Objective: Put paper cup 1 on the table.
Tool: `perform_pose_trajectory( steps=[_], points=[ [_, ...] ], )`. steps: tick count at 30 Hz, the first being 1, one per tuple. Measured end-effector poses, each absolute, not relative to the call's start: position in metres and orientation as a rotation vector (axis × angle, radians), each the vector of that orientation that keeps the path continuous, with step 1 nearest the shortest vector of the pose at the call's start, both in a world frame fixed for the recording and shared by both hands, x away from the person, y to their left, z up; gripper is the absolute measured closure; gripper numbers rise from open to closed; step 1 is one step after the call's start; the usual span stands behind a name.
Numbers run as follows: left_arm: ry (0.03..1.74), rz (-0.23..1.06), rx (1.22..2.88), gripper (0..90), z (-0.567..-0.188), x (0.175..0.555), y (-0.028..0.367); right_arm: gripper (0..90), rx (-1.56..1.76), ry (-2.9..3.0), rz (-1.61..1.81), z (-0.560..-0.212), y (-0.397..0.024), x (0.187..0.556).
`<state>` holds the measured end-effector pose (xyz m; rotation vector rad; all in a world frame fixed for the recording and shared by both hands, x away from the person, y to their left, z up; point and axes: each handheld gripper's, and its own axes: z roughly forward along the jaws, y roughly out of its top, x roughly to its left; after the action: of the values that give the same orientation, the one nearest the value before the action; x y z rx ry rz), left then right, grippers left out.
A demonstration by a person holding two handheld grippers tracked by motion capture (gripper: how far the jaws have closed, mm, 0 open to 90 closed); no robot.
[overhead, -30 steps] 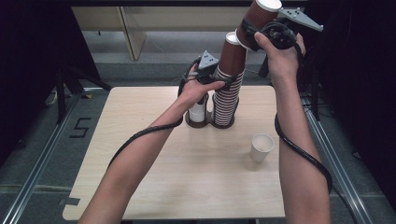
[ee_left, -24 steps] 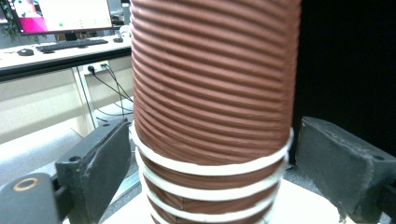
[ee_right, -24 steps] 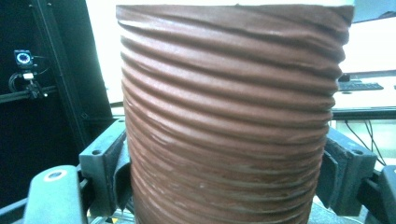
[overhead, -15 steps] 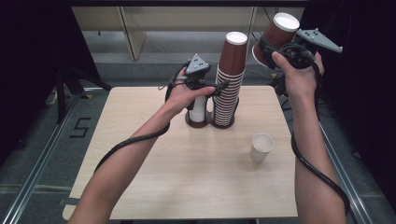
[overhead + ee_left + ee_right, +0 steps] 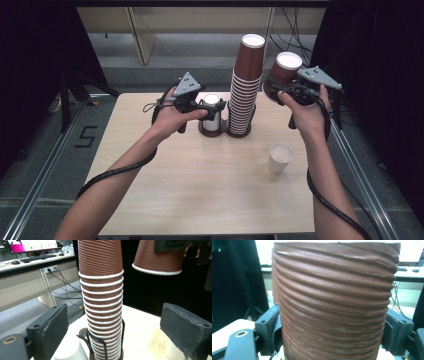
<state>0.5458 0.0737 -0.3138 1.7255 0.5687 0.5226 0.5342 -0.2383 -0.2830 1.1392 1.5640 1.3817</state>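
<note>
Ribbed brown cup pinched upside down between right gripper jaws, aloft right of tall brown cup stack in wire holder; left gripper gaping wide, empty; likely separation step, next calling for setting down near white cup.

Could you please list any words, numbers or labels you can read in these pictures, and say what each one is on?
"5": dark mark on the floor, left of the table.
Monitor in the left gripper view: coloured screen content, too blurred to read.
Brown cup stack, held brown cup, white cup: no print visible.
</note>
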Motion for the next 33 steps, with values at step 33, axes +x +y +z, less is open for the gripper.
perform_pose_trajectory(
  steps=[33],
  points=[
    [0.614,0.409,1.798,8.9,-0.353,0.525,0.1,19.1,0.313,1.87,0.569,-0.39,-0.166,0.489]
  ],
)
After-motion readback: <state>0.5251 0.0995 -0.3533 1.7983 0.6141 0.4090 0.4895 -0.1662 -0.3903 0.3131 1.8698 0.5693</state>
